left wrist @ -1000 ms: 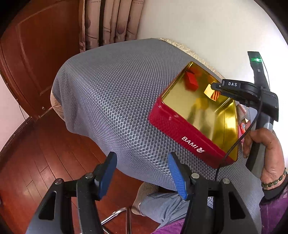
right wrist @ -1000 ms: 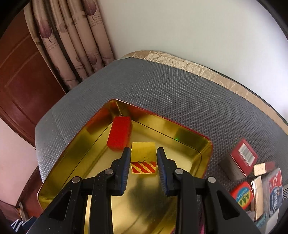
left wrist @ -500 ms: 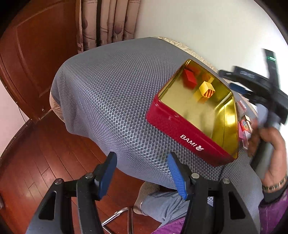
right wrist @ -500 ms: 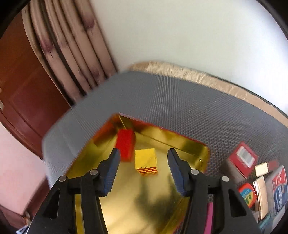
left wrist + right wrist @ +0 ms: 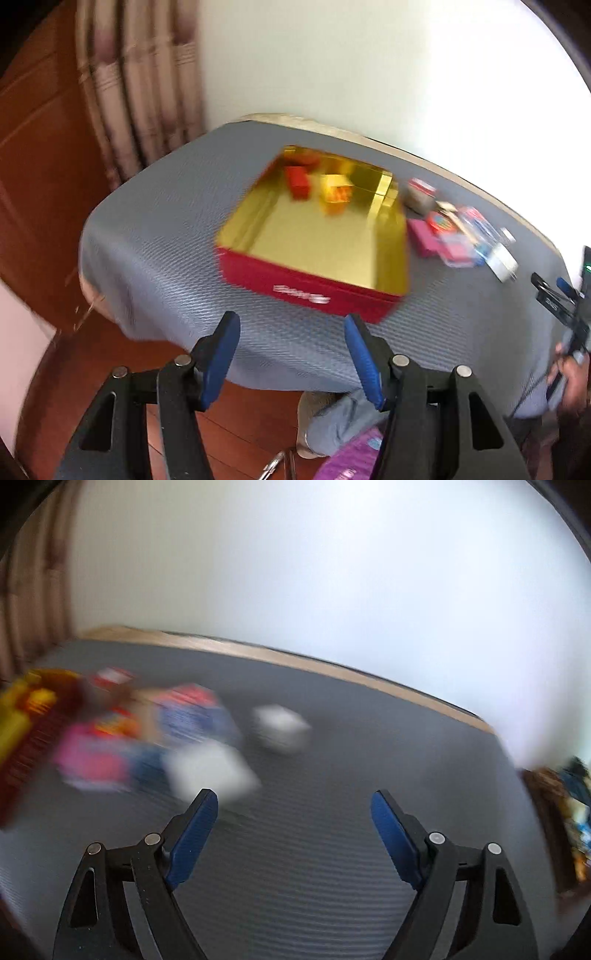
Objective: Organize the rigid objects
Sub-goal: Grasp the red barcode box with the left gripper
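1. Grey-mesh-covered desk (image 5: 155, 258) filled both views, against a white wall.
2. Red tin (image 5: 314, 291) with gold lining sat open on the desk, white lettering blurred on its front.
3. Small boxes (image 5: 458, 236) lay clustered just beside the tin on its right; blurred in the right wrist view (image 5: 147, 734).
4. Red block (image 5: 297, 181) and yellow striped box (image 5: 336, 189) rested inside the tin, near its far wall.
5. Left claw (image 5: 291, 358) hovered open and empty before the tin.
6. Right claw (image 5: 293, 830) gaped wide, empty, above bare mesh.

Home: curtains (image 5: 140, 92), wooden floor (image 5: 74, 369)
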The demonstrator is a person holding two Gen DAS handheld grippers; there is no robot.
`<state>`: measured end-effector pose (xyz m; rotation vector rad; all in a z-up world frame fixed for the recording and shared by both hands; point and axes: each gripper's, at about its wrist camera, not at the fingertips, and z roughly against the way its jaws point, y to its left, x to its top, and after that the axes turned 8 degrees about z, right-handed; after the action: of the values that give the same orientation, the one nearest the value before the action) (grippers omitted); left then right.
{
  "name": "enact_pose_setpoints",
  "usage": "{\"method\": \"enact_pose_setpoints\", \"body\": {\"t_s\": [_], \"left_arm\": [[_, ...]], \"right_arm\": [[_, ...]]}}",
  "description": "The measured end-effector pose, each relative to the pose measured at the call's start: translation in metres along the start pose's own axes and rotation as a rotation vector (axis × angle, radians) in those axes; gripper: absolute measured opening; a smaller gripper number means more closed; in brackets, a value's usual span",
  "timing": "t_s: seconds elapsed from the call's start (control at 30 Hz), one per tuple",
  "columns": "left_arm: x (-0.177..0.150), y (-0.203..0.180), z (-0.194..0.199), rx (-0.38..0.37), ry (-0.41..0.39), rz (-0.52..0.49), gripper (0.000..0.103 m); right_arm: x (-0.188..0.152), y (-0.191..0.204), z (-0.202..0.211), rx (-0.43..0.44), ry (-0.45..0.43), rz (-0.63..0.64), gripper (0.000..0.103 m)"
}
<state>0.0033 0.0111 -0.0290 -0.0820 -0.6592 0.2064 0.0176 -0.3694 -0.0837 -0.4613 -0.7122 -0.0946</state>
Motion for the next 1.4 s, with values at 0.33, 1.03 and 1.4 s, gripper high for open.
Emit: {"method": "enact_pose_setpoints", "body": {"t_s": [0.33,1.03,1.4], "left_arm": [[0.062,-0.128,-0.023,-0.183,0.065,-0.332,0.061],[0.178,-0.242,-0.195,-0.145,0.324,-0.595,0.061],[0.167,-0.238,-0.242,-0.114,0.391,-0.616,0.061]], "right_arm": [[-0.019,-0.055,-0.018,0.039,0.038,-0.196,0.099],[-0.028,-0.063,-0.008,0.161,-0.001,-0.239,0.099],[-0.028,-0.061,-0.013,0.169,0.001,-0.238,0.099]]}}
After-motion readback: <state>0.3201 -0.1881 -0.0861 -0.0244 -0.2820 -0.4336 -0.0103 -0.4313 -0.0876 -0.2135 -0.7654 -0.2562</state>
